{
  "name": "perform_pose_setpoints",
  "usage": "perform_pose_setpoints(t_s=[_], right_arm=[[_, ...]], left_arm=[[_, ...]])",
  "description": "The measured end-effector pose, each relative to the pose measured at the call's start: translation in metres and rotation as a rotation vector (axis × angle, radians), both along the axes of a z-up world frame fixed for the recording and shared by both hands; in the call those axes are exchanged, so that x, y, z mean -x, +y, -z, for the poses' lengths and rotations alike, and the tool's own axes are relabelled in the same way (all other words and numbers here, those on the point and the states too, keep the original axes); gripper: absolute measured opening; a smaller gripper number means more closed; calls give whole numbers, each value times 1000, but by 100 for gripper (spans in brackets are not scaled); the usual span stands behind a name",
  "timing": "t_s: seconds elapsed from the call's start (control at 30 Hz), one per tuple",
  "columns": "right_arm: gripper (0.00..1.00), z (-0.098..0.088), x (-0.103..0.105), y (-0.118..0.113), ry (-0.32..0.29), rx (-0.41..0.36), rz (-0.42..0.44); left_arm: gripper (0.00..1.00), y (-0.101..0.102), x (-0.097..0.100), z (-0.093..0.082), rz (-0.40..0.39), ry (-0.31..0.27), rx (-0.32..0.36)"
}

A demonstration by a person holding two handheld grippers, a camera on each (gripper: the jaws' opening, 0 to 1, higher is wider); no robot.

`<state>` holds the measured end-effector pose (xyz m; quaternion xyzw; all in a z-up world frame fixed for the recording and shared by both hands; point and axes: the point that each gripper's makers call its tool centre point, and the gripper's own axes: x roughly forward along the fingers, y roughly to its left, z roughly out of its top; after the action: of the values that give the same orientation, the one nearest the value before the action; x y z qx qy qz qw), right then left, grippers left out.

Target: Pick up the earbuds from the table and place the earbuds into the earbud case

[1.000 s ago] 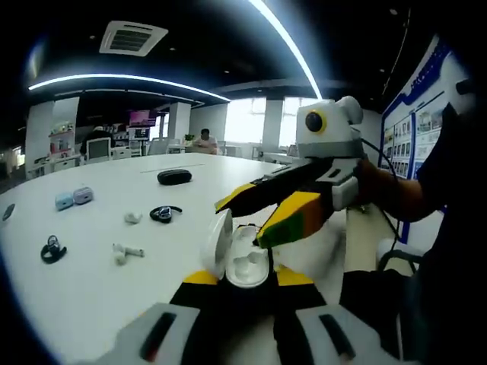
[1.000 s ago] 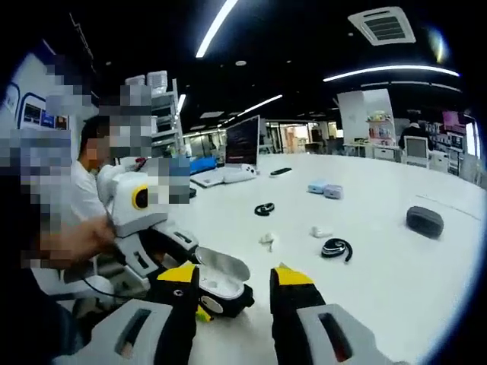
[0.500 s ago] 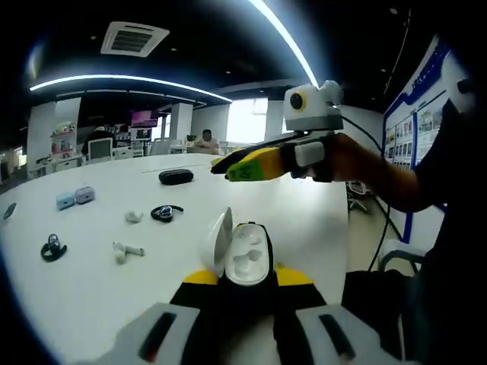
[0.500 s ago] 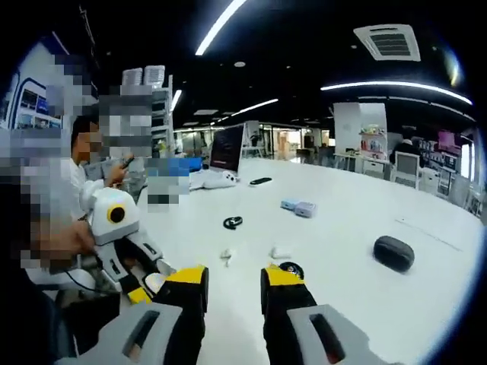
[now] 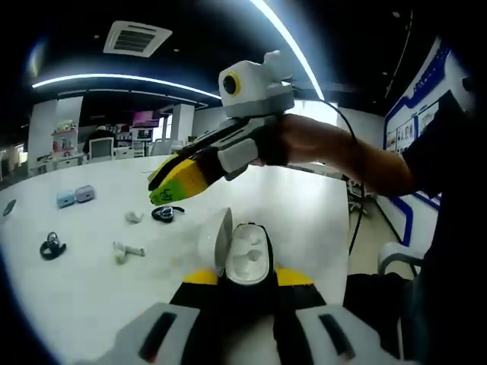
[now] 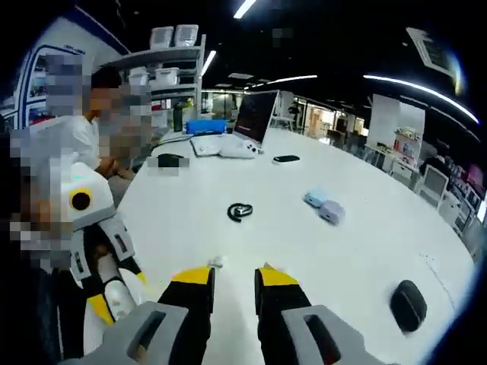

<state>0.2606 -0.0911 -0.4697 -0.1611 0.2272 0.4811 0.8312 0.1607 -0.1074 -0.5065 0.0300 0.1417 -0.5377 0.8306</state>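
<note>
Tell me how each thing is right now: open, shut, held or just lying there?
earbud case: lid open, held by the left claw
right claw: nearly shut, holding nothing visible, above the table
white earbud: lying loose on the table
laptop: open
black pouch: closed, lying on the table

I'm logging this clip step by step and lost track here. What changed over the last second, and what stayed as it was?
The right gripper pulled away from the open earbud case, rose, and swung out over the table toward the loose earbuds. Its jaws are nearly together, with nothing visible between them. The left gripper stayed clamped on the case, lid open. The items on the table lie where they were.
</note>
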Motion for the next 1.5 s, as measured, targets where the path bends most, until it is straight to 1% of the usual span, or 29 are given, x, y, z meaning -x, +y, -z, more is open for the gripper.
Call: perform_pose_setpoints(t_s=[0.13, 0.2, 0.27, 0.33, 0.53, 0.63, 0.77, 0.87, 0.97, 1.13, 1.23, 1.4, 1.5], right_arm=[[20, 10, -8, -1, 29, 41, -12], [20, 17, -6, 5, 55, 63, -56], [20, 19, -5, 10, 53, 69, -92], [20, 19, -2, 21, 36, 60, -167], [20, 27, 0, 38, 84, 72, -253], [20, 33, -2, 41, 94, 102, -288], [20, 39, 1, 46, 112, 128, -335], [18, 43, 3, 48, 109, 151, -367], [16, 46, 4, 48, 105, 172, -382], [13, 46, 3, 49, 106, 173, -387], [12, 45, 2, 49, 98, 171, -386], [10, 37, 0, 49, 68, 148, -382], [10, 37, 0, 49, 65, 143, -381]], left_arm=[[25, 0, 0, 0, 0, -2, 1], [25, 0, 0, 0, 1, -2, 3], [25, 0, 0, 0, 0, 0, 5], [25, 0, 0, 0, -1, 2, 7], [25, 0, -1, 0, -3, 6, 12], [25, 0, -1, 0, -4, 9, 15], [25, 0, -1, 0, -4, 11, 18], [25, 0, -1, -1, -2, 14, 21], [25, -1, -1, -1, -2, 16, 22], [25, -1, -1, 0, -1, 15, 22], [25, -1, -1, 0, -1, 17, 24], [25, -1, -1, -1, 0, 20, 26], [25, -2, 0, -1, 0, 19, 26]])
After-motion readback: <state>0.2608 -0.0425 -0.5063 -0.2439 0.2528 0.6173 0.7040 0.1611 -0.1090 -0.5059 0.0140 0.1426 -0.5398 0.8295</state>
